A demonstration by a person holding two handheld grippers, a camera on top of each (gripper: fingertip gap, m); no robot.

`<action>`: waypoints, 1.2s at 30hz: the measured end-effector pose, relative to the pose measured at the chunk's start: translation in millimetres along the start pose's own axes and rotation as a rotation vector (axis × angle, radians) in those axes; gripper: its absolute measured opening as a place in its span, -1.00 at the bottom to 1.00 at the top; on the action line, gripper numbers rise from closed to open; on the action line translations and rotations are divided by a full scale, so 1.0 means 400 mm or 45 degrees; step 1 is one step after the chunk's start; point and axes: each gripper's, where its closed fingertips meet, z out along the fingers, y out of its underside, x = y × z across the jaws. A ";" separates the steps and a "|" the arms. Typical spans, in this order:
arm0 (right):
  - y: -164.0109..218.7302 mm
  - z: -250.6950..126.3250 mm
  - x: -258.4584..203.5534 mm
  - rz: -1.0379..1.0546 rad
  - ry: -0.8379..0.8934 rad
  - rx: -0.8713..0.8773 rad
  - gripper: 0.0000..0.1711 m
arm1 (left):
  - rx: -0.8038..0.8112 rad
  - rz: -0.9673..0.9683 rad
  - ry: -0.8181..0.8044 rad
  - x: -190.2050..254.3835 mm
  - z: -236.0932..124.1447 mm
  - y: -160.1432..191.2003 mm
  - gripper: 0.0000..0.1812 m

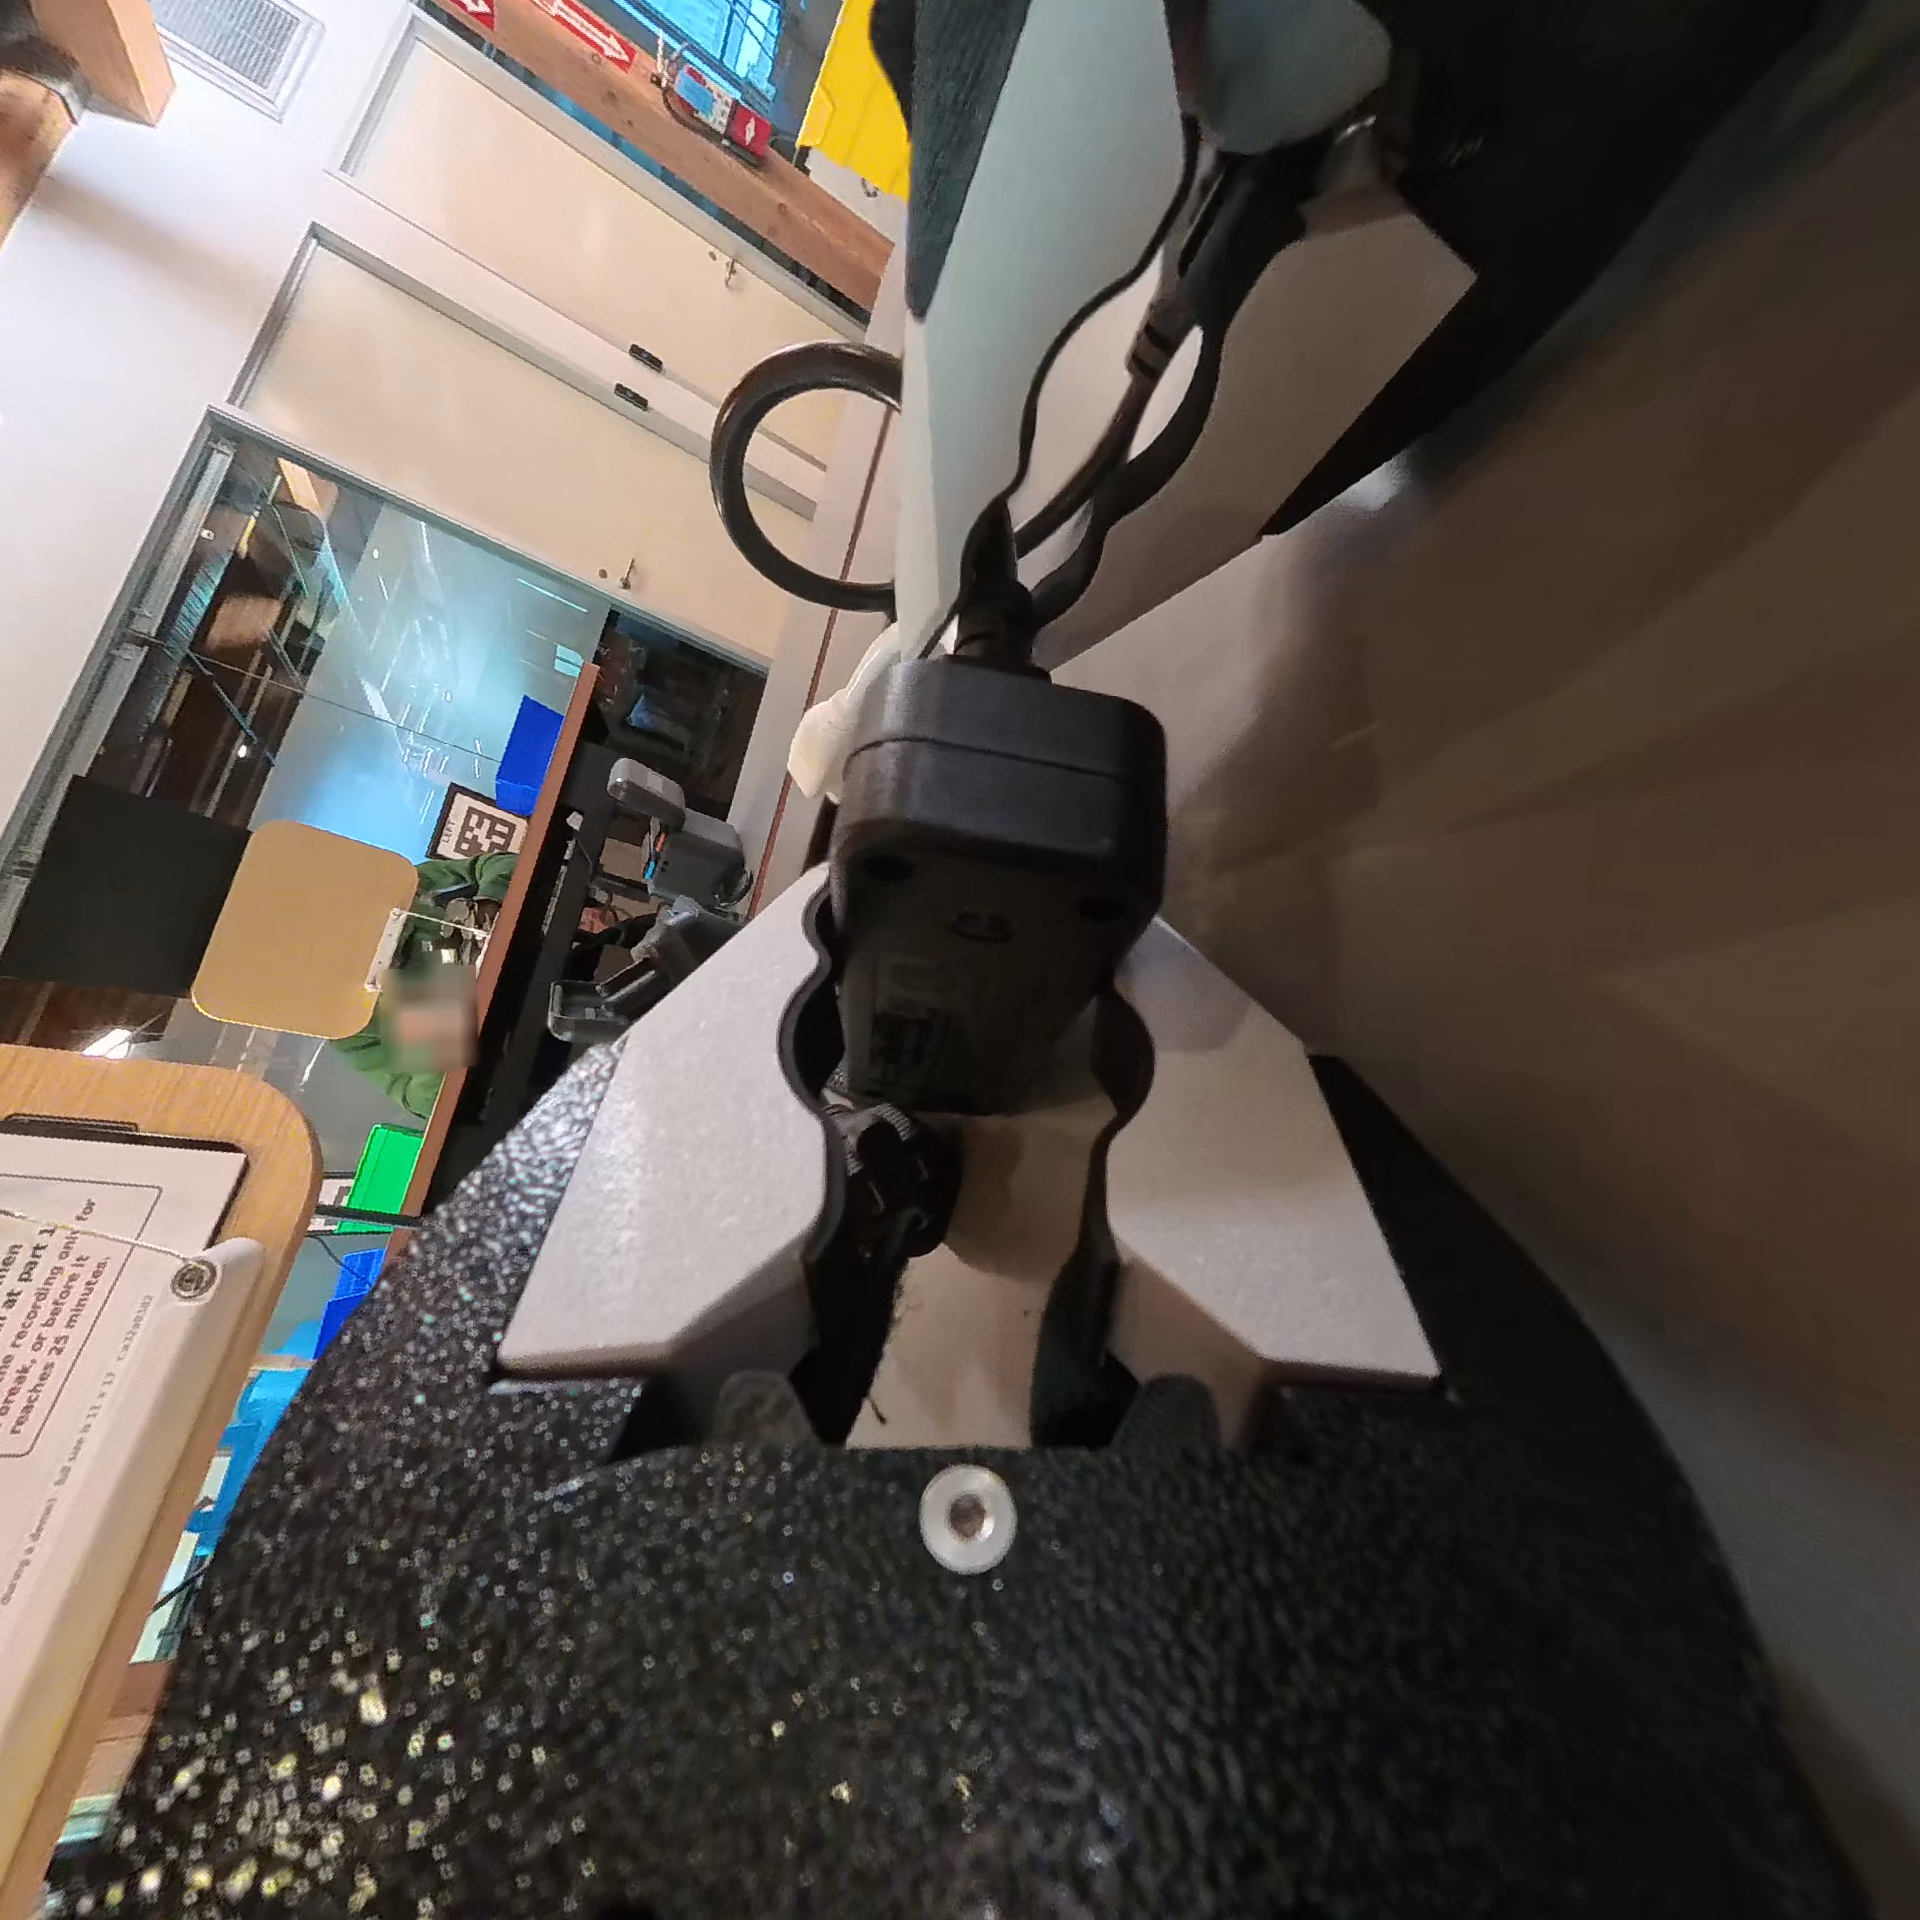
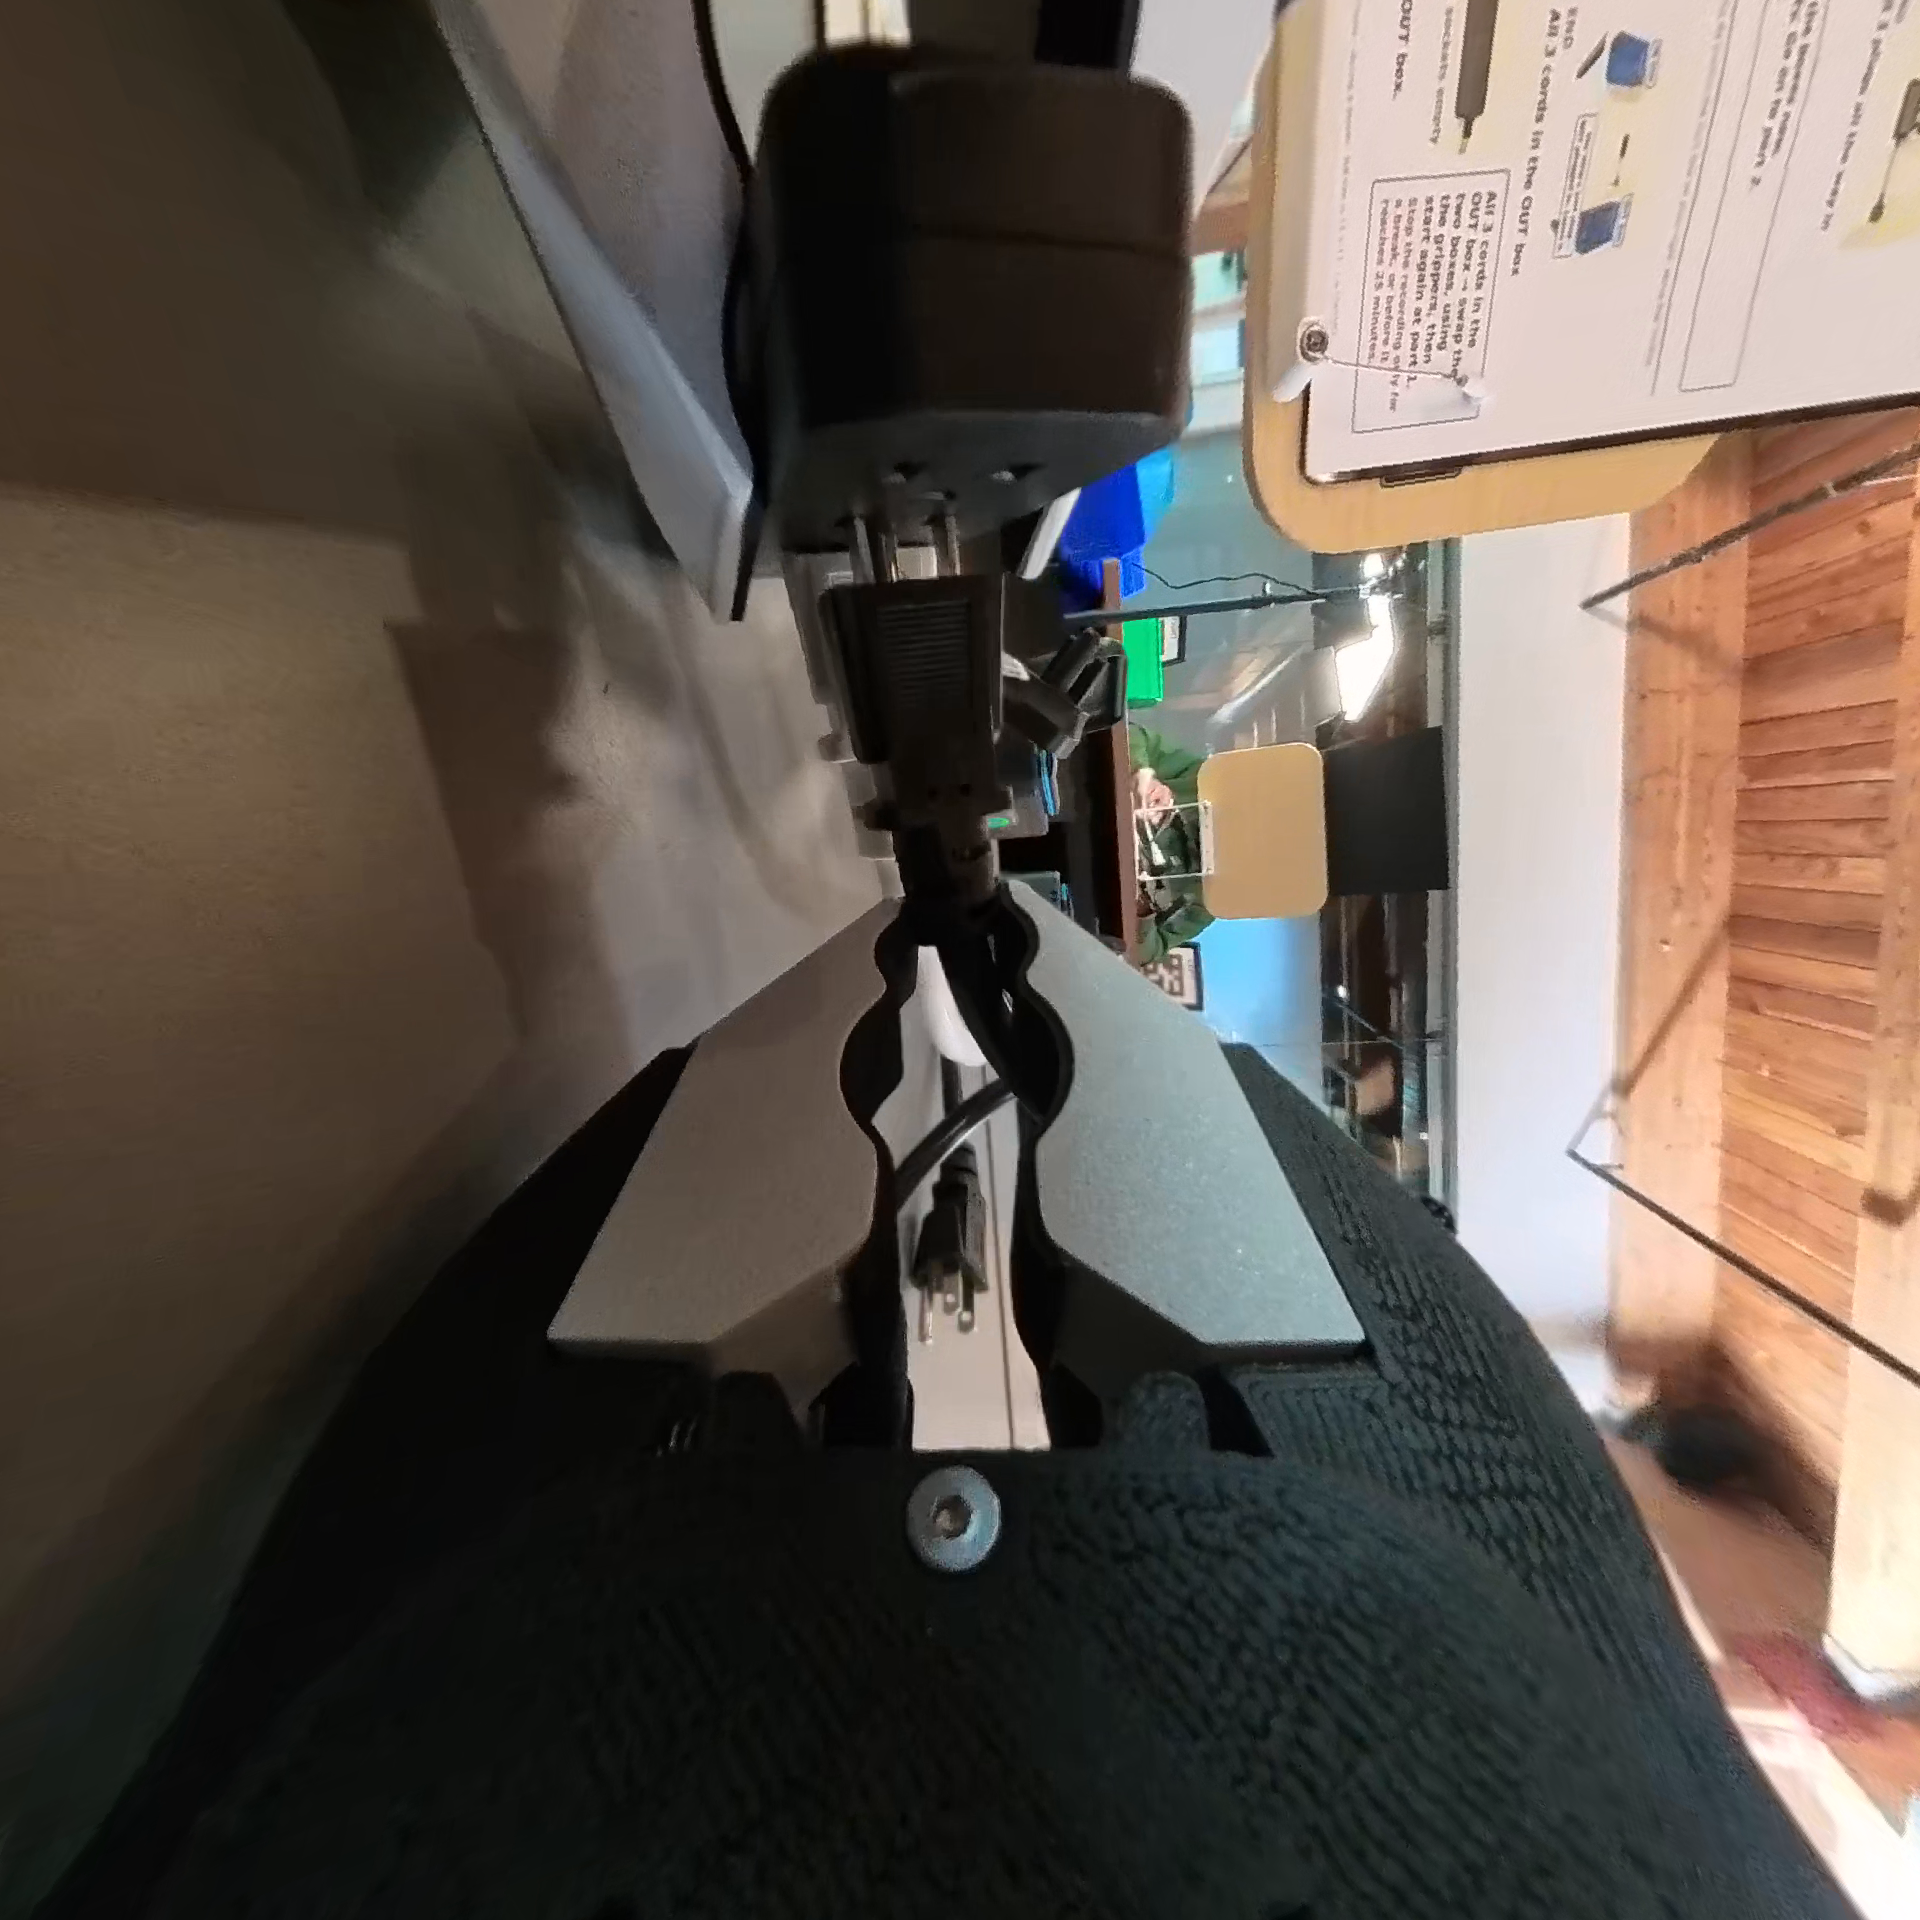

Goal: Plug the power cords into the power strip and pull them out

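Both cameras are rolled on their sides, so the pale grey tabletop (image 1: 1558, 935) runs up the right of the left wrist view and up the left of the right wrist view; behind it lie cream wall panels, glass partitions, blue and green bins and a timber-clad wall (image 2: 1818, 831). Only the left wrist view shows the looped black cable (image 1: 769, 478) past the table edge, and the left gripper (image 1: 966, 997) with its fingers clamped narrowly on a blocky black power adapter (image 1: 987, 831), matte plastic with rounded corners. Only the right wrist view shows a three-pin plug (image 2: 951, 1236) lying loose on the table; there the right gripper (image 2: 956, 935) pinches, fingers nearly closed, the cord just behind a ribbed black plug (image 2: 914, 675), whose far end meets a blurred grey-white object, possibly the power strip; a large adapter (image 2: 966, 270) sits beyond; a wooden board with an instruction sheet (image 2: 1558, 208) hangs far right.
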 end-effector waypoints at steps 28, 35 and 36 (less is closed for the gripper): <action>-0.017 0.002 0.020 0.198 -0.016 0.072 -0.66 | 0.070 -0.136 -0.006 -0.029 -0.001 0.008 -0.51; -0.073 -0.032 0.032 0.057 0.037 0.250 -0.51 | 0.114 -0.116 0.020 -0.026 -0.007 0.006 -0.51; -0.075 -0.027 0.024 0.016 0.034 0.234 -0.50 | 0.134 -0.112 0.028 -0.024 -0.010 0.000 -0.51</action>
